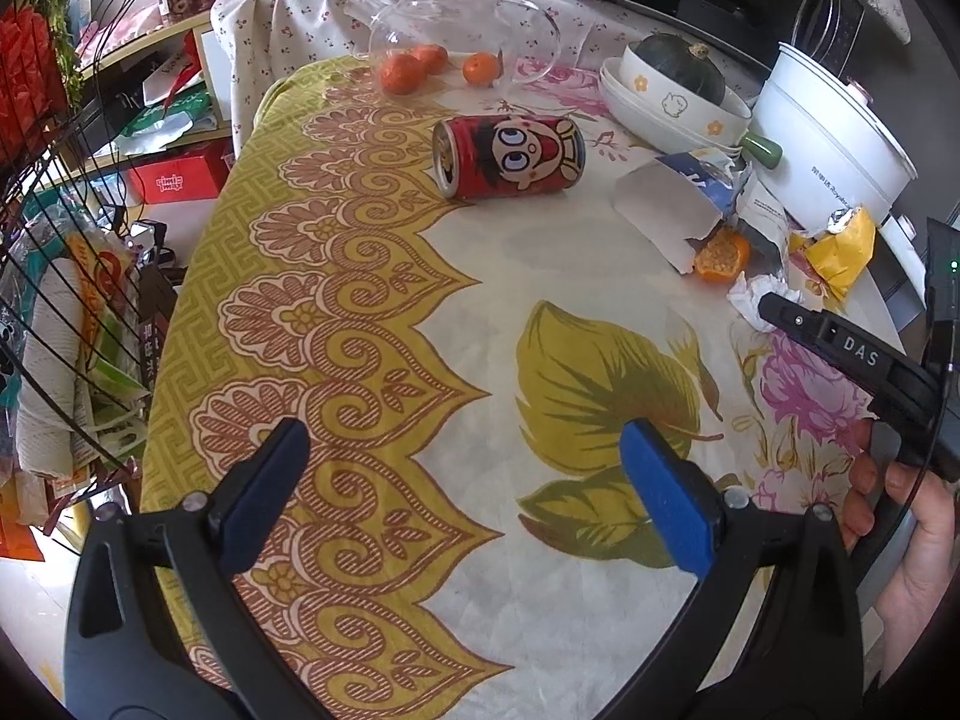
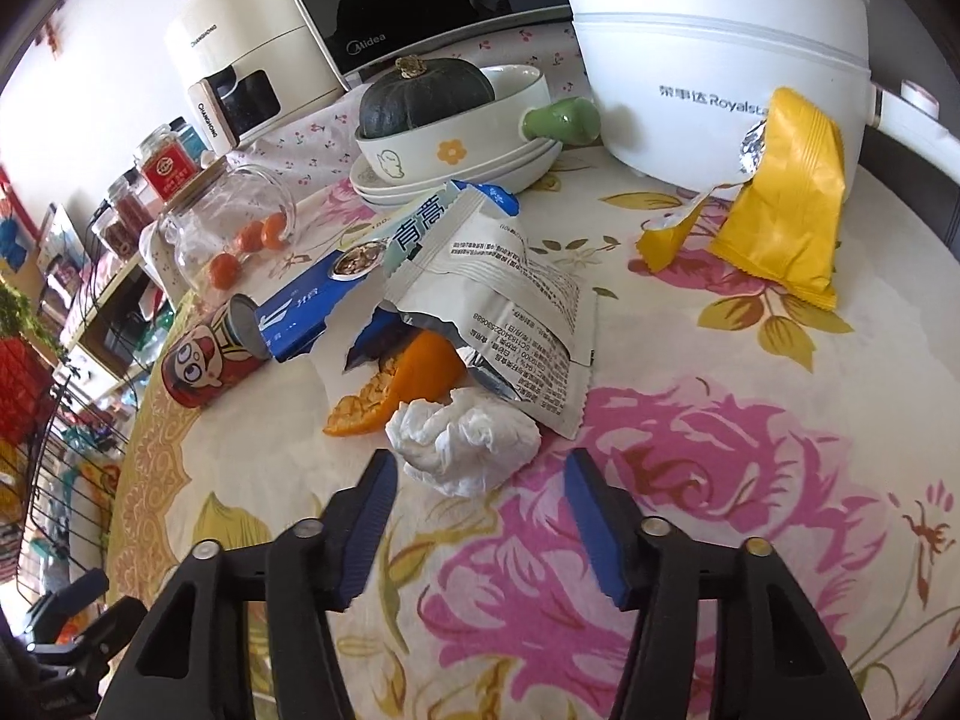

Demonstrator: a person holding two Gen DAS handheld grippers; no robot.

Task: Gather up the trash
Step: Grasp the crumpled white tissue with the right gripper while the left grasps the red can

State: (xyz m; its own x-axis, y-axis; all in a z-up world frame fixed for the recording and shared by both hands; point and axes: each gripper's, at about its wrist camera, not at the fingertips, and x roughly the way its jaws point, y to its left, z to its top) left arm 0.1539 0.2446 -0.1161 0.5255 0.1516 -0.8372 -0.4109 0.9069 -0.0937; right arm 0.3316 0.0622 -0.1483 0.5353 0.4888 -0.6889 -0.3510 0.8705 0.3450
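Observation:
A crumpled white tissue (image 2: 462,438) lies on the flowered tablecloth (image 2: 690,480), right at the tips of my right gripper (image 2: 480,468). Its jaws stand open on either side of the tissue's near edge, with a gap on the right side. Behind the tissue lie orange peel (image 2: 408,384), a torn white and blue wrapper (image 2: 510,300) and a yellow wrapper (image 2: 786,210). A red cartoon can (image 1: 510,156) lies on its side further left. My left gripper (image 1: 465,444) hovers open over bare cloth, nothing between its blue pads. In the left wrist view one right finger (image 1: 798,321) touches the tissue (image 1: 756,294).
A white electric pot (image 2: 720,48) and stacked bowls holding a dark squash (image 2: 420,96) stand behind the trash. A glass jar (image 1: 462,24) lies tipped beside tangerines. A wire rack (image 1: 48,300) stands off the table's left edge. A hand (image 1: 912,522) holds the right gripper.

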